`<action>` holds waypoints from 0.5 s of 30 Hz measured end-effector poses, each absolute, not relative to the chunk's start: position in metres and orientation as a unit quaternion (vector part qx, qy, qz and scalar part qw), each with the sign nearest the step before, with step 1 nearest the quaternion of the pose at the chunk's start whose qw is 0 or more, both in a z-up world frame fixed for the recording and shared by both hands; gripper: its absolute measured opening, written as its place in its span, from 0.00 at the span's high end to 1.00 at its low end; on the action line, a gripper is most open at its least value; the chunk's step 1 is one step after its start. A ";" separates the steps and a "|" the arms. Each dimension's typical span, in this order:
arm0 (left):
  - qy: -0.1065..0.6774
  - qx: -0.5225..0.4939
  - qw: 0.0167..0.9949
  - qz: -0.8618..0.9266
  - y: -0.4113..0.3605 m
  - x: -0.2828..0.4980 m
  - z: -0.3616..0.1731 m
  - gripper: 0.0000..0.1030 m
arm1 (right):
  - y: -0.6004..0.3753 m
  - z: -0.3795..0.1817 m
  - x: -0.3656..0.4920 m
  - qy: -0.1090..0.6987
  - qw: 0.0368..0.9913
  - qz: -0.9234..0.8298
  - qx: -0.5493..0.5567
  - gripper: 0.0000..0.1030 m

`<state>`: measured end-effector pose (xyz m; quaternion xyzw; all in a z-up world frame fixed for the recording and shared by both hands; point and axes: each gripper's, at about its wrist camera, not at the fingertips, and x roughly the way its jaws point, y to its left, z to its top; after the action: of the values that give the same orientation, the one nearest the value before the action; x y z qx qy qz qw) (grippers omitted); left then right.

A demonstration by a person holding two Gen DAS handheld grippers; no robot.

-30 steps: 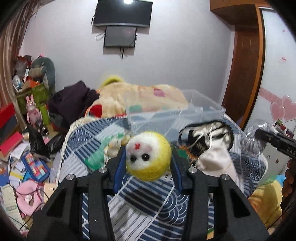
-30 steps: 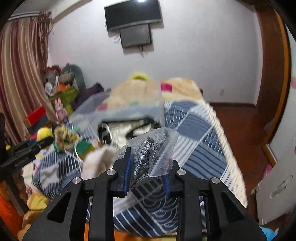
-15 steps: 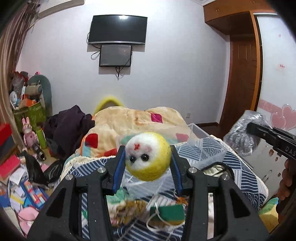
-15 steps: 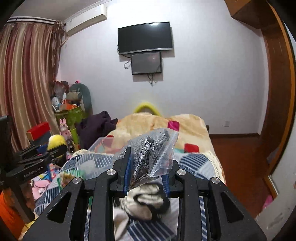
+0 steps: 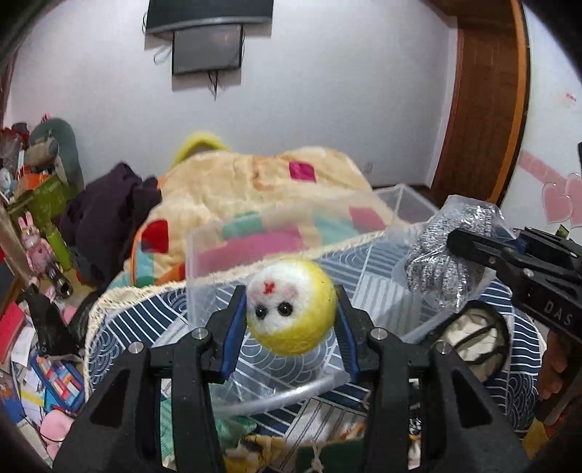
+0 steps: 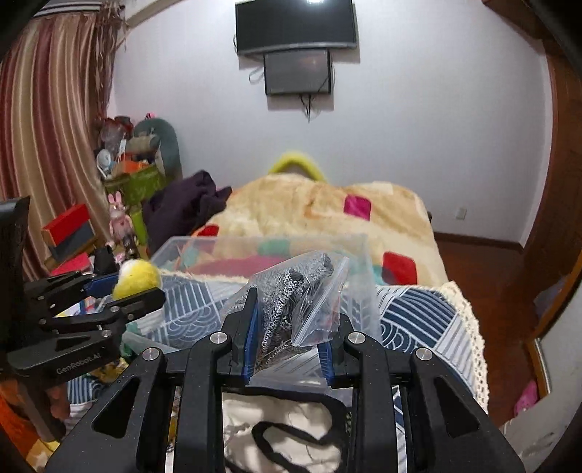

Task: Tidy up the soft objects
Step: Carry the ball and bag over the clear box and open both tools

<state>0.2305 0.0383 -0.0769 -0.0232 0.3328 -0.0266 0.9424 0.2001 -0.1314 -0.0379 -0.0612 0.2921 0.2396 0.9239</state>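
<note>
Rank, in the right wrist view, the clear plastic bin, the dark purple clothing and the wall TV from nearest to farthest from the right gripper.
1. Clear plastic bin: on the bed just beyond the right gripper, which holds the bagged glove.
2. Dark purple clothing: farther back, left of the bed.
3. Wall TV: high on the far wall.

"GenRobot.AI" on left tool; "DAS" on right tool.

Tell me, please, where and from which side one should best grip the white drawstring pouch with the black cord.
Judging by its pose, grip the white pouch on its bunched cloth body, coming from above. It lies slumped flat on the bed, and the loose black cord would probably slip from a tool.
</note>
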 end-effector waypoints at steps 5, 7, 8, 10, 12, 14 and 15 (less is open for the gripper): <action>0.353 -0.023 0.935 -0.030 0.034 0.246 -0.089 0.57 | -0.128 -0.049 0.212 0.327 0.911 0.242 -0.063 0.75; 0.357 -0.017 0.934 -0.030 0.031 0.249 -0.091 0.57 | -0.127 -0.054 0.213 0.335 0.907 0.246 -0.064 0.75; 0.358 -0.014 0.933 -0.031 0.029 0.249 -0.092 0.55 | -0.127 -0.055 0.212 0.337 0.907 0.244 -0.067 0.75; 0.358 -0.008 0.933 -0.032 0.025 0.248 -0.092 0.49 | -0.126 -0.056 0.212 0.340 0.906 0.243 -0.074 0.74; 0.351 -0.003 0.936 -0.025 0.024 0.247 -0.090 0.35 | -0.125 -0.056 0.210 0.343 0.903 0.246 -0.079 0.68; 0.343 -0.005 0.939 -0.030 0.024 0.241 -0.086 0.28 | -0.128 -0.054 0.206 0.342 0.904 0.243 -0.080 0.53; 0.341 -0.005 0.940 -0.032 0.024 0.238 -0.083 0.28 | -0.130 -0.052 0.202 0.335 0.907 0.243 -0.079 0.44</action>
<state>0.2385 0.0242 -0.0835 -0.0049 0.3410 -0.0315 0.9395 0.2024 -0.1300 -0.0519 -0.0785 0.3348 0.2435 0.9069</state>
